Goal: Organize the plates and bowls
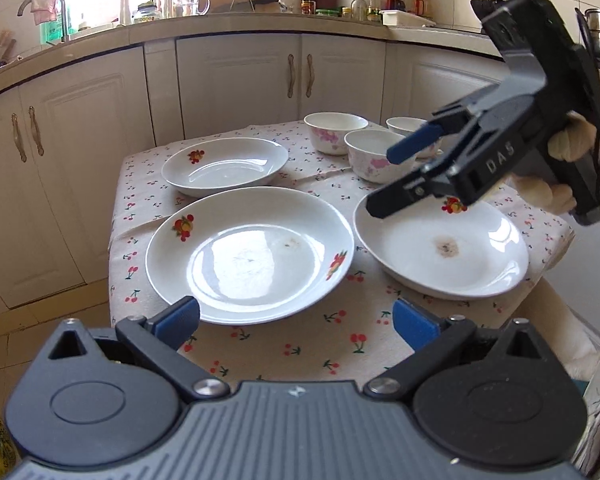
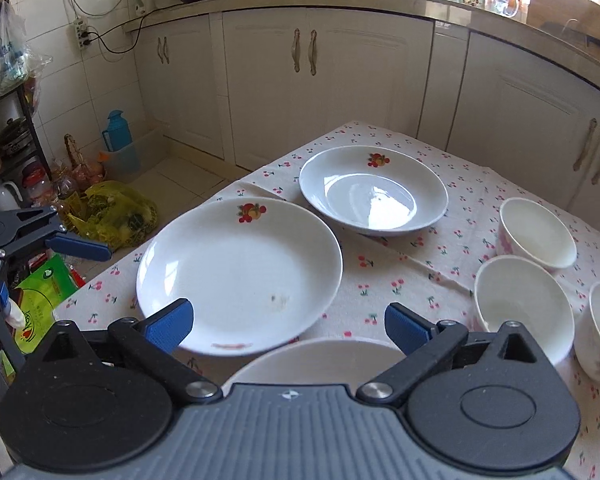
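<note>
Nothing stacked yet, as far as I can see; the job looks barely started. Worktop [image 1: 260, 344] with the cherry-print cloth carries everything, all pieces separate. Largest first: the big plate [image 1: 250, 254] sits just ahead of the left gripper [image 1: 296, 320], between the lines of its jaws but beyond the tips, not touched. Second big plate [image 1: 444, 248], stained in the middle, lies ahead and to the right of the left jaws and directly under the right gripper [image 1: 392, 178]; from the right wrist view only its near rim shows below the jaws, so I read that gripper as hovering over it, not on it. The deeper plate [image 1: 225, 166] is further out, beyond the first plate, ahead-left of the left jaws and well ahead of the right gripper's. Then three bowls [image 1: 336, 132] in a cluster, far ahead-right of the left jaws and off to the right of the right jaws; they are close together, possibly touching, none nested. Both sets of jaws stand spread wide with nothing between the pads. So both hands are free, no piece lifted. Left to do, by my judgement: all of it. Plates one onto another, bowls nested. The stained plate is nearest to the right jaws and looks like the likely first pick, by its rim.
</note>
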